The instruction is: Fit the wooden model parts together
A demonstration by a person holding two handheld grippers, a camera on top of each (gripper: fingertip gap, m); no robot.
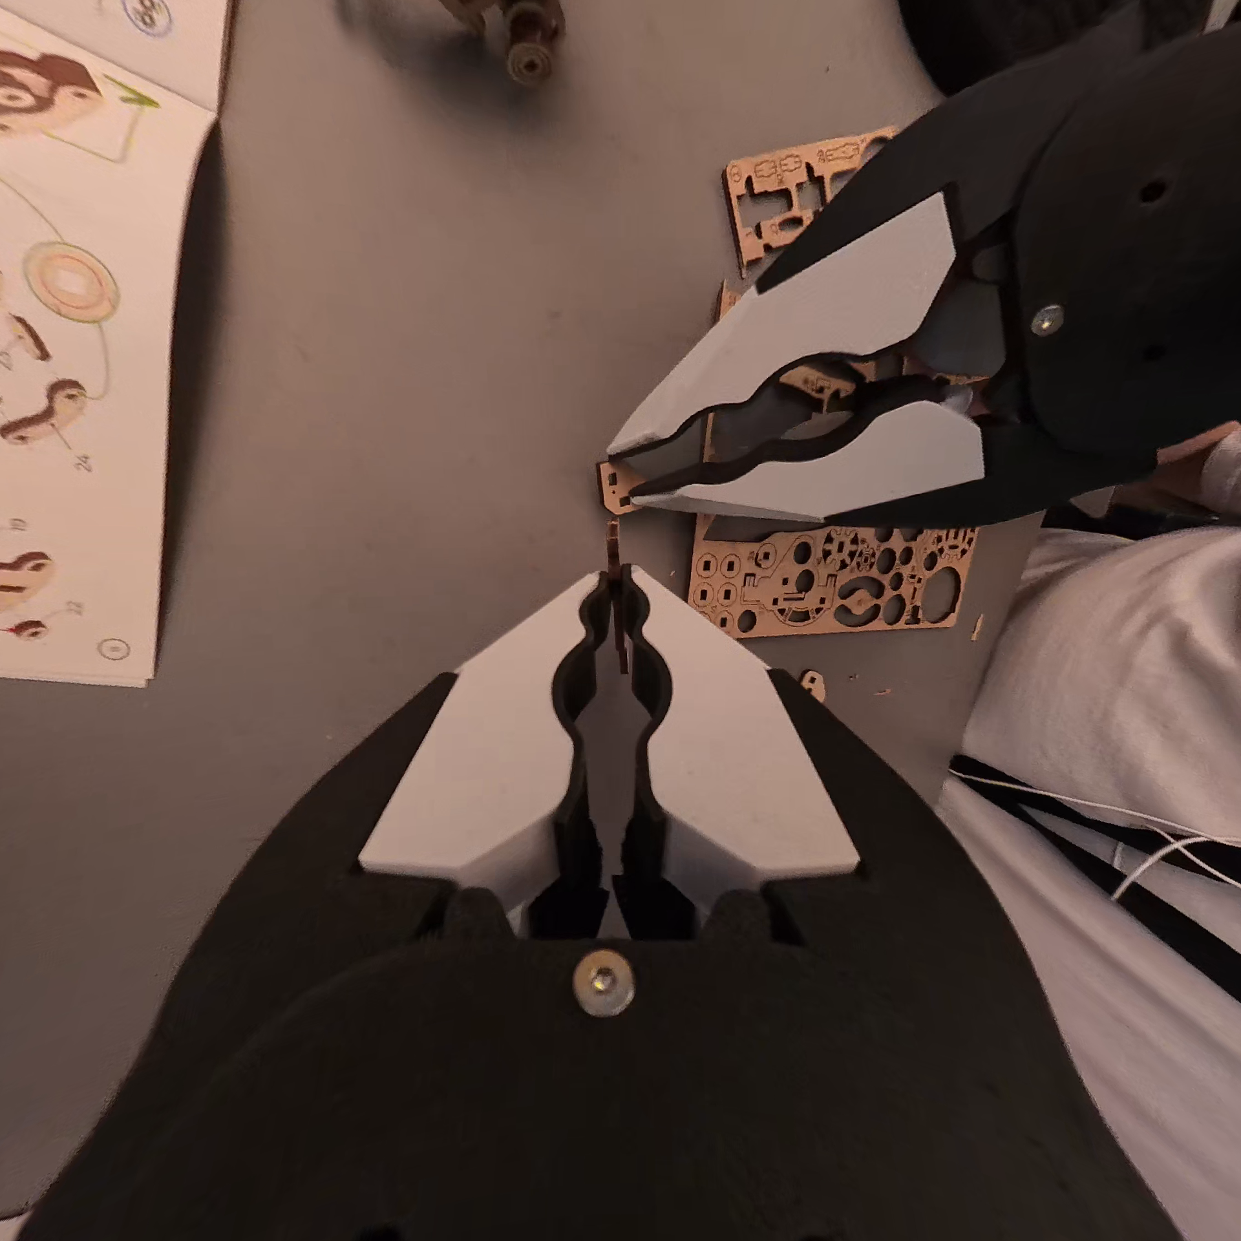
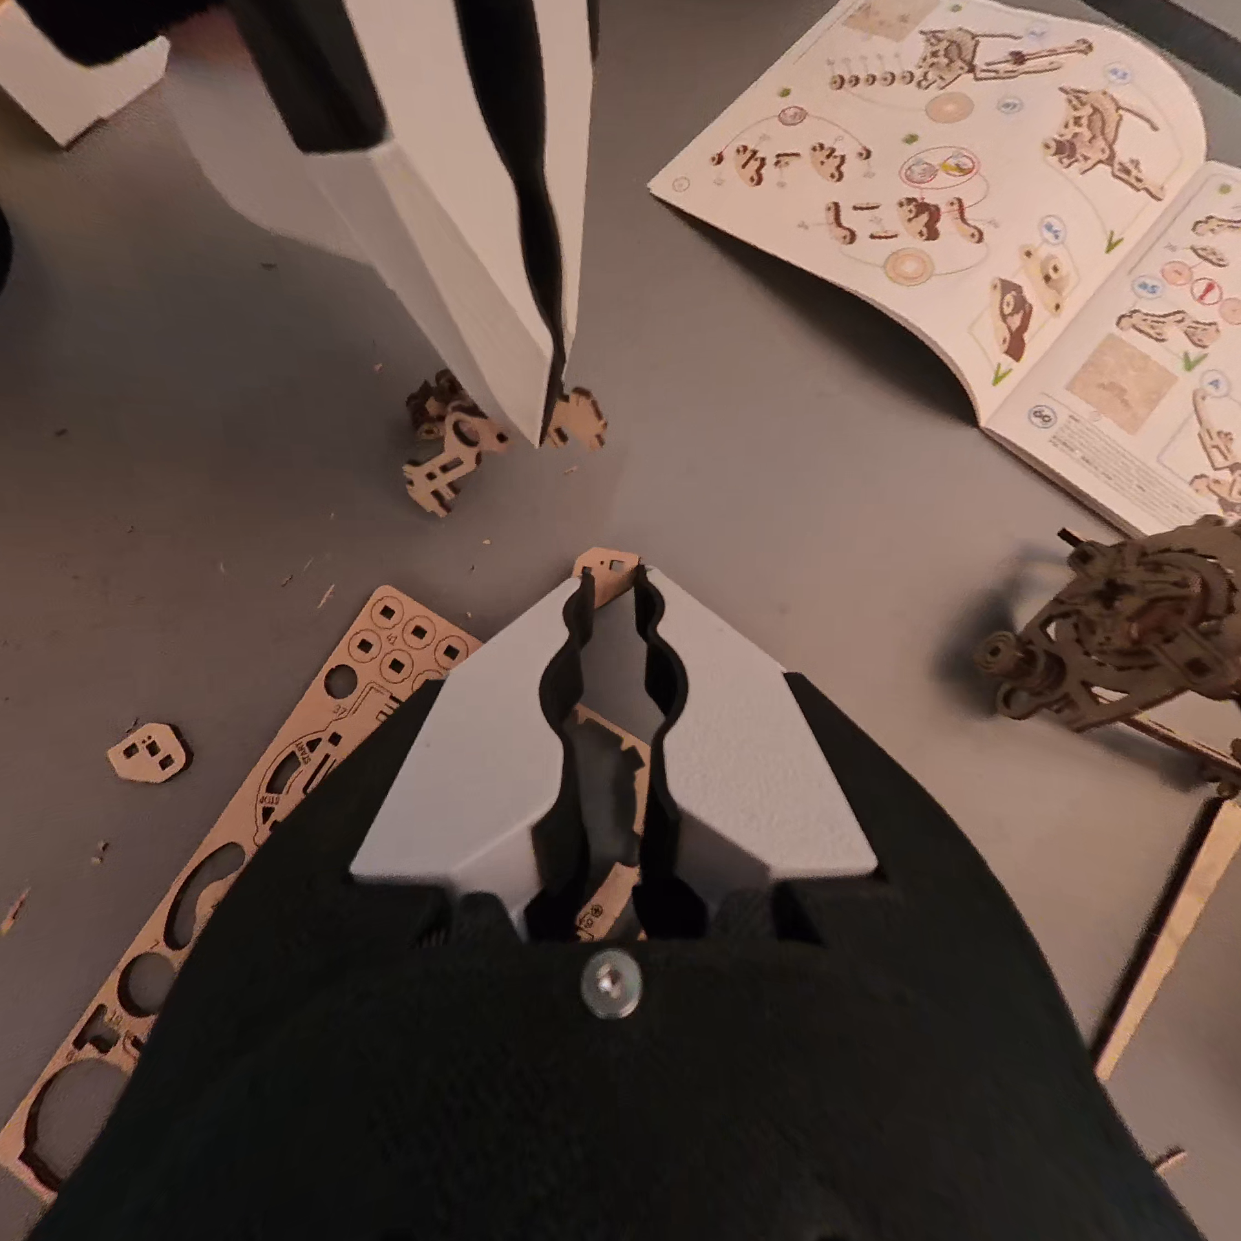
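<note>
In the left wrist view my left gripper (image 1: 612, 576) is shut on a thin wooden part (image 1: 612, 537), seen edge-on and sticking out past the tips. Just beyond it my right gripper (image 1: 621, 478) comes in from the right, shut on a small flat wooden plate (image 1: 611, 490) with square holes. The two parts are a short gap apart. In the right wrist view my right gripper (image 2: 610, 576) pinches the plate (image 2: 604, 559) between its tips. The left gripper (image 2: 556, 409) hangs from above, holding its lobed part (image 2: 581, 420).
A small wooden sub-assembly (image 2: 443, 446) sits by the left gripper's fingers. Punched plywood sheets (image 1: 833, 584) (image 2: 376, 671) lie under the right gripper. An open instruction booklet (image 1: 80, 336) (image 2: 974, 201), a partly built model (image 2: 1128, 645), a loose piece (image 2: 151, 749) and a person's white clothing (image 1: 1108, 671) surround them. About 4 centimetres separates my left fingertips from my right. The loose piece (image 2: 151, 749) is about 15 centimetres from both grippers' fingertips.
</note>
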